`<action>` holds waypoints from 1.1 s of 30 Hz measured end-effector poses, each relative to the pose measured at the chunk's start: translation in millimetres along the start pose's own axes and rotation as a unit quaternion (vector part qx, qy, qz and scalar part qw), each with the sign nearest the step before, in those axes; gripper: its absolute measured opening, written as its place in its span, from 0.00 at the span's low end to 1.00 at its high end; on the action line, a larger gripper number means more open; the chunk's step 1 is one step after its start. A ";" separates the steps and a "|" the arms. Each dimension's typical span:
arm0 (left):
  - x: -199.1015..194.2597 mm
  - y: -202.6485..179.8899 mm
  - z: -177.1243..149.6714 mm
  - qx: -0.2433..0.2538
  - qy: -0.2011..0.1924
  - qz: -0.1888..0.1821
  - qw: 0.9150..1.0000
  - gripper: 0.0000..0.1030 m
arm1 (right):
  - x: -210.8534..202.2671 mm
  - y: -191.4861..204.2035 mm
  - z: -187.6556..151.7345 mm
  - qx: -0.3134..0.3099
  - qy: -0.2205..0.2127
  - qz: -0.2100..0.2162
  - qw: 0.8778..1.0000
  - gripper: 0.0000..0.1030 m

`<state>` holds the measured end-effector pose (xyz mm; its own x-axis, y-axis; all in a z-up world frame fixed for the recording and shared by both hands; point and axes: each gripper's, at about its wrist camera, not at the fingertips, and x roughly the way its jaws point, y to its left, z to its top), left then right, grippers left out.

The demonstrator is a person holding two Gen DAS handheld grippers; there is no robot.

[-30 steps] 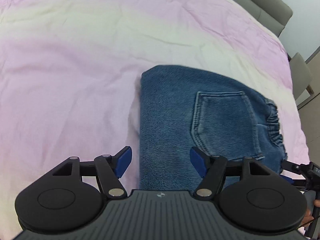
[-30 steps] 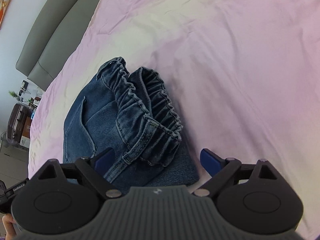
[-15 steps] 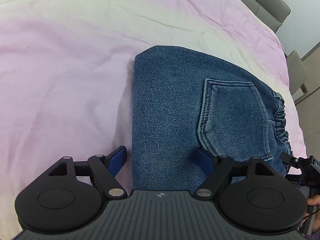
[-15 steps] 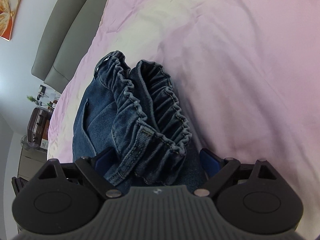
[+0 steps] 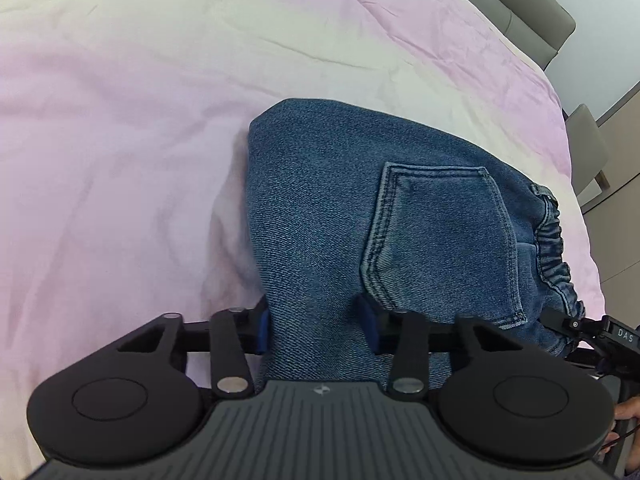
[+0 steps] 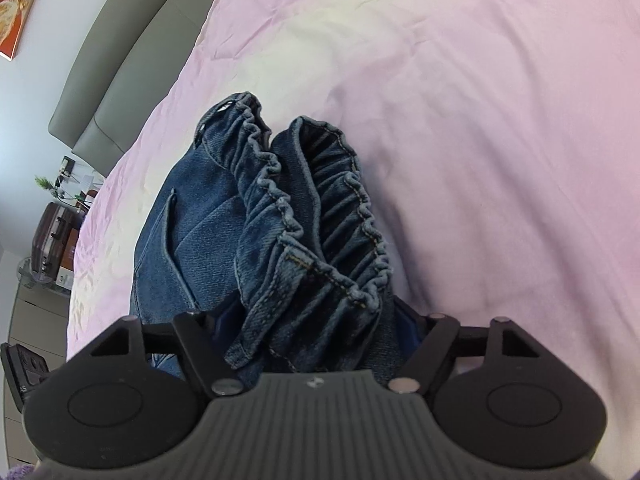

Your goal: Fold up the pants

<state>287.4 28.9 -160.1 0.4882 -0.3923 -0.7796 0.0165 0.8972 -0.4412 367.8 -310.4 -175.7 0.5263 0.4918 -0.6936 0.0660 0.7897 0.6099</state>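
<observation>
Compared with a second ago, both tools have pushed in onto the folded blue denim pants point(image 5: 340, 208), and the gaps between their blue pads are noticeably narrower. The left tool point(image 5: 316, 326) was sitting wide open just short of the near edge of the pants; now its two blue-padded fingers point(image 5: 370, 322) are pressed against a ridge of denim at the fold-side corner, so it's clamped on the fabric. Same on the other side: the right tool point(image 6: 312, 332) had its pads spread wide short of the gathered elastic waistband point(image 6: 320, 216), and now the bunched waistband end fills the space between them, with the denim spilling over and mostly hiding the pads. It looks closed on the cloth too. The pants themselves read as about the same bundle, back pocket point(image 5: 436, 240) facing up.

The pants lie on the bed, on a pale pink and cream wrinkled bedsheet point(image 5: 140, 120), toward the edge nearer the headboard side in the left view, with lots of bare sheet stretching away past them.

Room stuff: a grey padded headboard point(image 6: 116, 48) runs along the bed's far edge, there's a framed orange picture point(image 6: 14, 4) on the wall, and a brown suitcase point(image 6: 52, 236) next to a cluttered side table. In the left view a bit of the person's hand point(image 5: 628, 416) shows at the right edge.
</observation>
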 end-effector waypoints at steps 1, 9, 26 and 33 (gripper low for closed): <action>-4.2 -1.6 -0.1 0.002 -0.004 -0.001 1.000 0.35 | -4.0 4.1 0.1 -0.006 0.000 -0.002 1.000 0.63; -44.0 -15.6 -2.5 0.023 -0.003 -0.003 1.000 0.20 | -45.5 41.3 -10.5 -0.032 0.006 0.000 0.999 0.55; -202.0 51.1 12.6 0.045 -0.042 0.052 0.997 0.19 | -71.2 183.6 -91.1 -0.069 0.013 0.093 0.993 0.53; -251.5 127.2 36.6 0.041 -0.056 0.087 0.994 0.19 | -24.0 268.3 -127.5 -0.082 0.025 0.139 0.987 0.53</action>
<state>198.6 249.0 -3.9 0.5843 -0.2093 -0.7841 -0.0077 0.9647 -0.2633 264.8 -63.5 -44.3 0.4622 0.7119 -0.5288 -0.2154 0.6686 0.7118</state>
